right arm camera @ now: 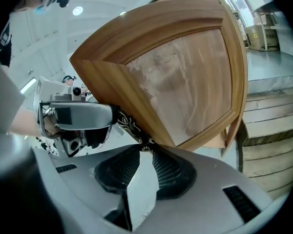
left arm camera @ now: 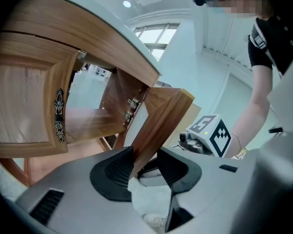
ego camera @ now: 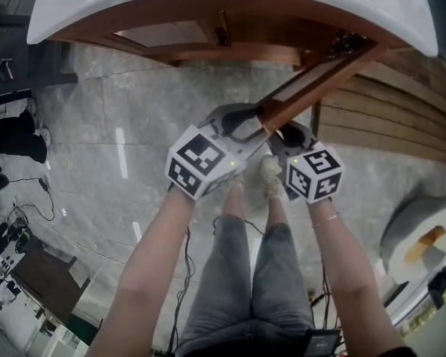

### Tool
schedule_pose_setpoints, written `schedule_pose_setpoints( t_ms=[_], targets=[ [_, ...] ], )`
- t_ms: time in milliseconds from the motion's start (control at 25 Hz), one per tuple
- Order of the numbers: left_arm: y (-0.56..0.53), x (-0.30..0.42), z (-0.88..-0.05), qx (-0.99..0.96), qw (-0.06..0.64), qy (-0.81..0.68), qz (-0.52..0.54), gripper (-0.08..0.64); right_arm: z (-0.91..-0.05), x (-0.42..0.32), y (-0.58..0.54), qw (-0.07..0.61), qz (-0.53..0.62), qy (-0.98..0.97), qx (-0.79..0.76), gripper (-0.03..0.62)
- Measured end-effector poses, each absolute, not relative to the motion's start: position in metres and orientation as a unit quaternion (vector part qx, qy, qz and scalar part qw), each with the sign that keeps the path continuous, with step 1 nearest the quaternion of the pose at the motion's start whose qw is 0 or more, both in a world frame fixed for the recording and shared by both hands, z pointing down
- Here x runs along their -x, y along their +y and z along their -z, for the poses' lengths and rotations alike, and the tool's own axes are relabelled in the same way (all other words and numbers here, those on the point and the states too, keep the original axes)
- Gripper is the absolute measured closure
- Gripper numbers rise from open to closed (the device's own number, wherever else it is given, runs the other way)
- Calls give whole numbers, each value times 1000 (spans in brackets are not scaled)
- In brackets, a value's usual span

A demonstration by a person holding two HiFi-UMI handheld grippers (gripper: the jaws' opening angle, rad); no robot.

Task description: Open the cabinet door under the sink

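Under the white sink [ego camera: 97, 6], the right-hand wooden cabinet door [ego camera: 312, 84] stands swung out toward me. My left gripper [ego camera: 262, 116] is shut on that door's free edge [left arm camera: 158, 121], with the wood wedged between its pads [left arm camera: 122, 167]. My right gripper [ego camera: 278, 132] comes in from the door's other side, shut on the dark ornate handle [right arm camera: 129, 126] at the panel's lower corner [right arm camera: 180, 72]. Each gripper shows in the other's view: the right one [left arm camera: 205, 135] and the left one [right arm camera: 73, 118]. The left-hand door [left arm camera: 34, 106] stays closed, handle [left arm camera: 59, 116] untouched.
The opened cabinet shows a bare wooden shelf [left arm camera: 88, 121] inside. Wooden slats [ego camera: 401, 117] run along the right side. A round white object [ego camera: 424, 236] sits at the lower right, and cables [ego camera: 30, 199] trail over the marble floor on the left. My legs and shoes [ego camera: 271, 177] are below the grippers.
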State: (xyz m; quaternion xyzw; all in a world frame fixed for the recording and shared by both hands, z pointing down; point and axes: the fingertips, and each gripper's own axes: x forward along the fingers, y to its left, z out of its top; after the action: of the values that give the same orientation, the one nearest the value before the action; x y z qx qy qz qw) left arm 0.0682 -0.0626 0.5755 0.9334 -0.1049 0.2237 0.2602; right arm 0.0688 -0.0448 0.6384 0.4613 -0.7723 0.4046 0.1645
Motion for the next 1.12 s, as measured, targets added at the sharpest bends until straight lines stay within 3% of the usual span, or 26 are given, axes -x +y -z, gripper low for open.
schedule_pose_setpoints(
  t_ms=[1120],
  targets=[
    [21, -125, -573, -922, 286, -132, -226, 405, -638, -134, 30, 197, -410, -764, -457, 512]
  ],
)
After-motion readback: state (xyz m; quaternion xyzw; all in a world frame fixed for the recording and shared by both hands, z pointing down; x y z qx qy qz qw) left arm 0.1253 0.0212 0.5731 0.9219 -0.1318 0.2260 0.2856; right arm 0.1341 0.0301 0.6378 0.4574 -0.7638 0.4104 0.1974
